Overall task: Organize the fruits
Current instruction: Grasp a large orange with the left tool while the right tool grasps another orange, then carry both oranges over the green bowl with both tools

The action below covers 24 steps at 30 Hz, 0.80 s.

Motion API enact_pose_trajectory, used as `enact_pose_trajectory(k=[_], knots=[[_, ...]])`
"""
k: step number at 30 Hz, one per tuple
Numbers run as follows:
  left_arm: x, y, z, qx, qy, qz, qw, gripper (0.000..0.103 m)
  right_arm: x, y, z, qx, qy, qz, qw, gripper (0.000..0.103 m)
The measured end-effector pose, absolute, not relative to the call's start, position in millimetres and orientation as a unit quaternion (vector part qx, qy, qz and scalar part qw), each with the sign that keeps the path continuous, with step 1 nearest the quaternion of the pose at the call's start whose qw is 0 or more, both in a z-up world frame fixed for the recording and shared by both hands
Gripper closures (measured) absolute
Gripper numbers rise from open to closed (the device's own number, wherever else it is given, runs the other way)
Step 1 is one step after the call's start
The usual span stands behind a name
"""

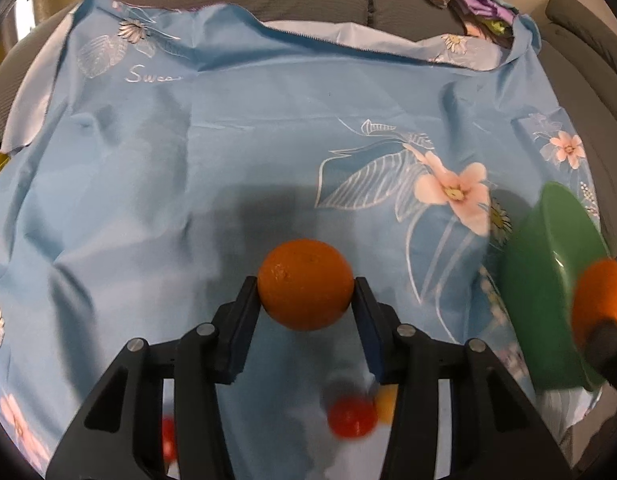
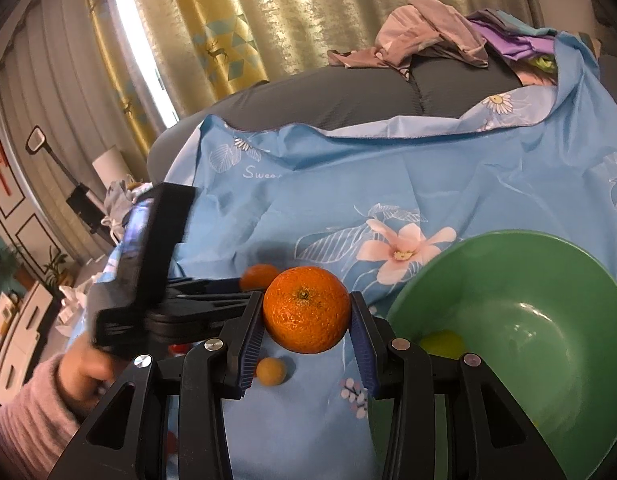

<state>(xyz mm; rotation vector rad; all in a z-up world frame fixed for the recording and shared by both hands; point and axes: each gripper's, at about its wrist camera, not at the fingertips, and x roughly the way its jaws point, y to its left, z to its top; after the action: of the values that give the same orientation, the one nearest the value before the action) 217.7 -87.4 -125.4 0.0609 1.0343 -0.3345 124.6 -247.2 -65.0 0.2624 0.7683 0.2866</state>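
Note:
My left gripper [image 1: 306,300] is shut on an orange [image 1: 305,284] and holds it above the blue flowered cloth [image 1: 228,140]. My right gripper [image 2: 307,316] is shut on a second orange [image 2: 306,308], held just left of the green bowl [image 2: 548,264]. In the left wrist view that bowl [image 1: 548,300] is at the right edge, with the right gripper's orange [image 1: 600,296] in front of it. In the right wrist view the left gripper's orange [image 2: 259,276] peeks out behind its black body. A yellow-green fruit [image 2: 442,343] lies in the bowl.
A small red fruit [image 1: 351,416] and a yellow one [image 1: 386,402] lie on the cloth below the left gripper; another red one [image 1: 168,438] is at lower left. A small yellow-orange fruit [image 2: 271,370] lies under the right gripper. Grey sofa cushions [image 2: 348,96] and heaped clothes [image 2: 428,36] lie behind.

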Motion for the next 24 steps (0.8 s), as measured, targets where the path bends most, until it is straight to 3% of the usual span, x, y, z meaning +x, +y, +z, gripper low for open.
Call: enact_pose_trajectory(k=[24], knots=[[73.8,-50.8,-56.3,0.054,0.439,-0.14,0.886,0.057,43.7,-230.0,-34.5,0.109,0.369,0.169,0.907,0.06]])
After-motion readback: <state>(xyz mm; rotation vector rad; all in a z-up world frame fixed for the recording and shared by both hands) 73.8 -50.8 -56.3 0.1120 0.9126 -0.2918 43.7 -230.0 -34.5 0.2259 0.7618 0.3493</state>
